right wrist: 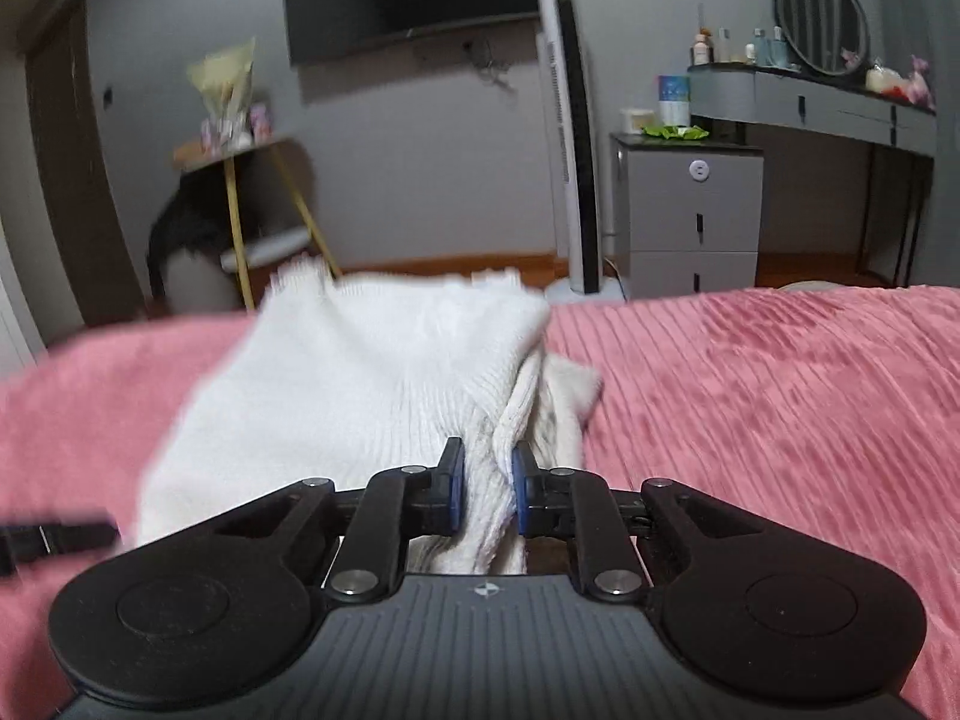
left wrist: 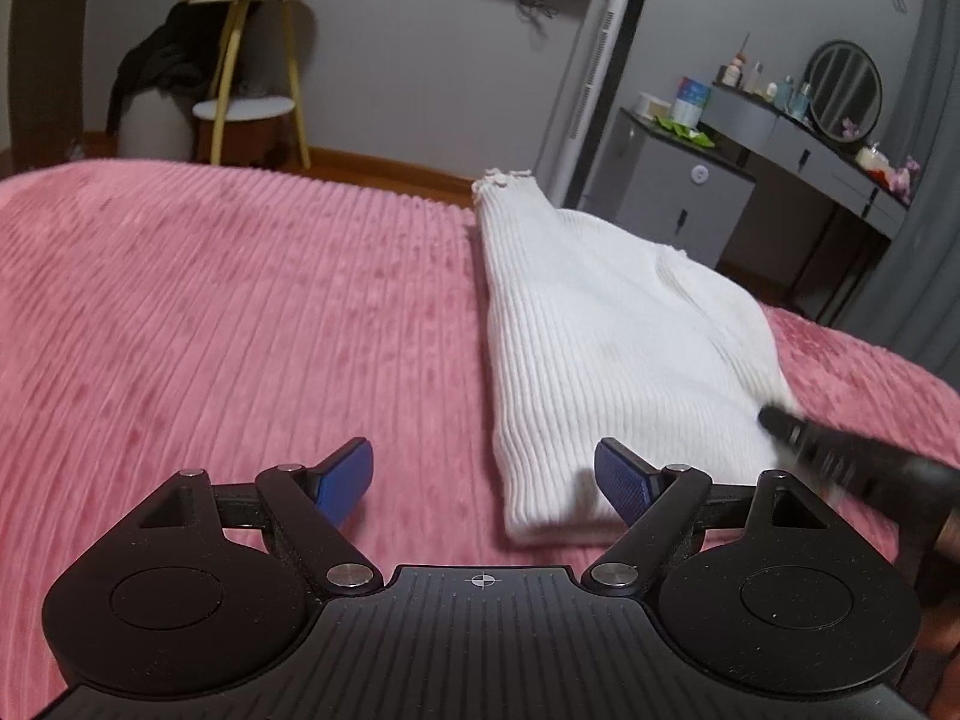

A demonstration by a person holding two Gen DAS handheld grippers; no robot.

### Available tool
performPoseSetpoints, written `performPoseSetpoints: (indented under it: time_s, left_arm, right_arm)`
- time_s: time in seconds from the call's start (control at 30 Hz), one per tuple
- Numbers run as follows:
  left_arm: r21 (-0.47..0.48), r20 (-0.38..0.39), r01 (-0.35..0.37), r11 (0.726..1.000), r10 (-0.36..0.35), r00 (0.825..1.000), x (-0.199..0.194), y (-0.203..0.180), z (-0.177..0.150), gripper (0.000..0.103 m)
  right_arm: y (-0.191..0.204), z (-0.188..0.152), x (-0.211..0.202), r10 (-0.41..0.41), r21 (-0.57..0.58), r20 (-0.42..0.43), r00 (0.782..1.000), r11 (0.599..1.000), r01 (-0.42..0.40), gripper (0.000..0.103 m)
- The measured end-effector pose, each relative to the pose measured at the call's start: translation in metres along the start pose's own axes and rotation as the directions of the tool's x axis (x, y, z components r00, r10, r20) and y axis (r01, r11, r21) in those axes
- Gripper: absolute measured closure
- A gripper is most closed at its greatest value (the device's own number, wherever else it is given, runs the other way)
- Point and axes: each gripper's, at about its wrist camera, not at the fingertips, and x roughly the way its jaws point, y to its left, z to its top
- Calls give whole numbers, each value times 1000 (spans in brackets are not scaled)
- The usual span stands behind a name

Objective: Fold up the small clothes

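A white ribbed knit garment (left wrist: 606, 330) lies folded on the pink ribbed bedspread (left wrist: 240, 312). My left gripper (left wrist: 483, 483) is open and empty, its blue pads just short of the garment's near corner. In the left wrist view my right gripper's black finger reaches onto the garment's right edge. In the right wrist view my right gripper (right wrist: 487, 489) is shut on a bunched fold of the white garment (right wrist: 360, 384), which lies on the bedspread (right wrist: 780, 396).
Beyond the bed's far edge stand a yellow-legged side table (left wrist: 252, 54), a white tower fan (left wrist: 591, 84), a grey drawer cabinet (left wrist: 666, 186) and a grey dressing table with a round mirror (left wrist: 846, 90).
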Motion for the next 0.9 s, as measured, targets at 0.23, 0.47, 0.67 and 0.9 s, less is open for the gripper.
performPoseSetpoints:
  time_s: [0.23,0.47,0.67,0.9]
  left_arm:
    - [3,-3,-3,1000,3,1000,14,-9,20,17]
    - [44,-25,-68,997,69,997,65,-24,38,11]
    - [78,-20,-68,995,70,997,85,-32,30,6]
    - [101,1,-67,993,68,998,97,-39,25,1]
  right_arm:
    - [-3,5,-5,-4,-38,24,1000,999,5,71]
    - [19,27,13,29,-115,63,998,993,-22,89]
    - [27,16,54,-41,-245,46,998,968,51,91]
    - [10,0,64,-49,-222,95,994,973,69,92]
